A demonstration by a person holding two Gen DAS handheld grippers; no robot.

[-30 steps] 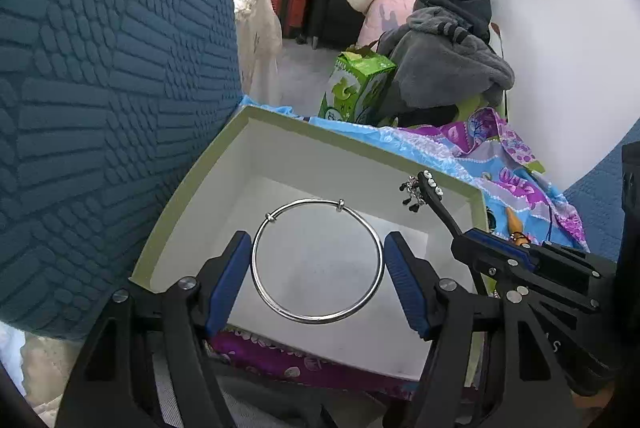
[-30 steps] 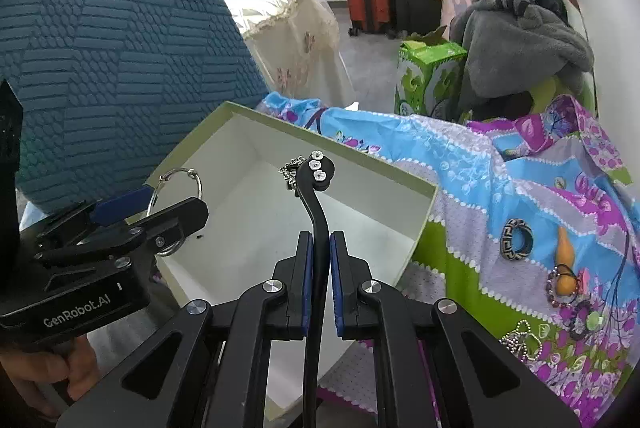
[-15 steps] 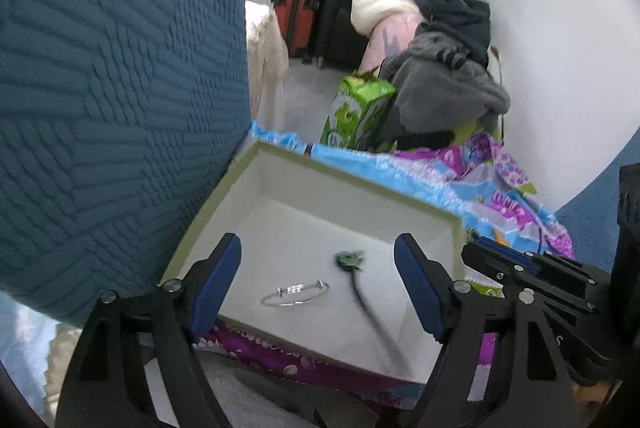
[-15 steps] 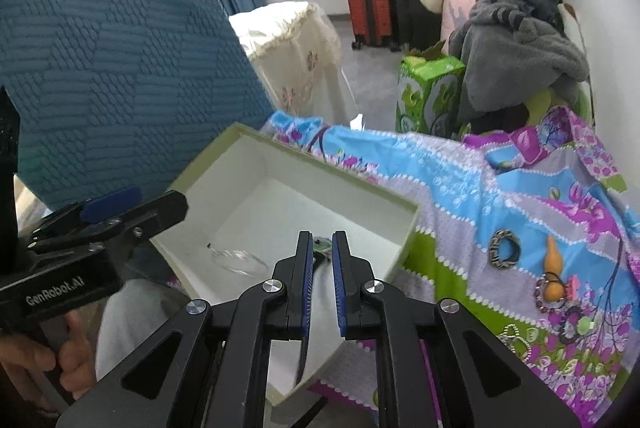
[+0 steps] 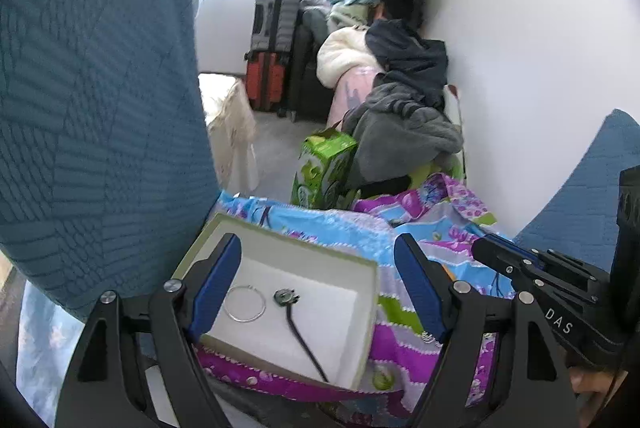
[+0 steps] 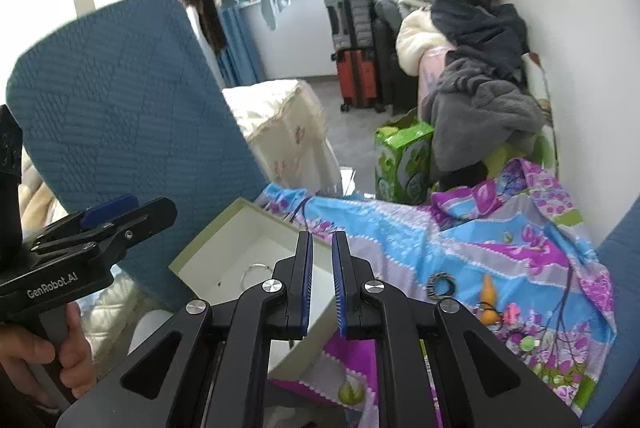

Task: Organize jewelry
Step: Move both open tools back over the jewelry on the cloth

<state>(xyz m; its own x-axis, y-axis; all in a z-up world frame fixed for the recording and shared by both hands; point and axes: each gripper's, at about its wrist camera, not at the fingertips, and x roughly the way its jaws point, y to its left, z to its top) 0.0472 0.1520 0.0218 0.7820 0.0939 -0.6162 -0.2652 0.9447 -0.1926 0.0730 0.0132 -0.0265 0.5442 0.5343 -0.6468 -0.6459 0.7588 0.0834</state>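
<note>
Jewelry is lying partly sorted: in the left wrist view, a silver bangle (image 5: 245, 303) and a black cord necklace (image 5: 298, 324) with a round pendant are resting side by side on the floor of the white box (image 5: 360, 280), the cord trailing toward the box's near wall. The left gripper (image 5: 320, 288) is hovering above the box with its jaws standing wide apart and nothing between them. The right gripper (image 5: 532, 276) is showing at the right edge, off to the side of the box. In the right wrist view, the right gripper (image 6: 321, 284) is showing its blue pads nearly together with nothing between them, above the box's near corner. On the patterned sheet (image 6: 400, 228), well apart from the box, a dark patterned ring (image 6: 441, 286), an orange gourd pendant (image 6: 489, 298) and a cluster of small trinkets are still waiting. Judgement: two pieces are deposited and both tools are free; the next move calls for parting the right jaws and reaching to the sheet for a small piece, a fine pinch on soft, yielding fabric.
</note>
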